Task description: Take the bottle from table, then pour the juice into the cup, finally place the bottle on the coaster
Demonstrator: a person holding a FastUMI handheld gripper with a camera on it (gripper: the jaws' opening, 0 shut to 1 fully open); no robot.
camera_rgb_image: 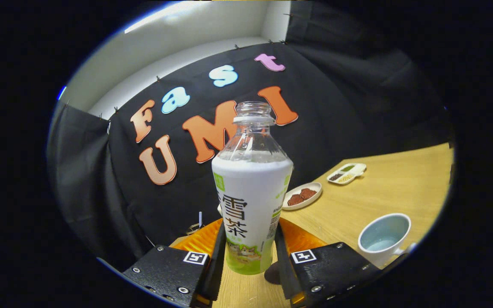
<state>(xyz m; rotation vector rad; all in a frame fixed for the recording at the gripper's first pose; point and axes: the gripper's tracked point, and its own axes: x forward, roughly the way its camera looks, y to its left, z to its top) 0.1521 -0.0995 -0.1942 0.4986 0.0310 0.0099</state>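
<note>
While both fingers press on the lower sides of the bottle (pixel 250 201), the gripper (pixel 248 256) pinches it between them, one finger on each flank of the label. The bottle stands upright, its long axis vertical, its open mouth pointing straight up and slightly away from the camera; no cap sits on the neck. Its clear upper part narrows to the threaded neck, and the white sleeve covers the body down to a green base. Whether that base touches the counter (pixel 357 205) or hangs just above it cannot be told, though a dark shadow lies beside it on the wood. Just behind the bottle and the fingers, an orange coaster (pixel 195 241) lies flat on the counter. To the right of the fingers, near them, stands a pale cup (pixel 384 238), its opening up. Farther off sit an oval plate (pixel 302 196) with brown pieces and, beyond it, a small divided tray (pixel 346 173).
</note>
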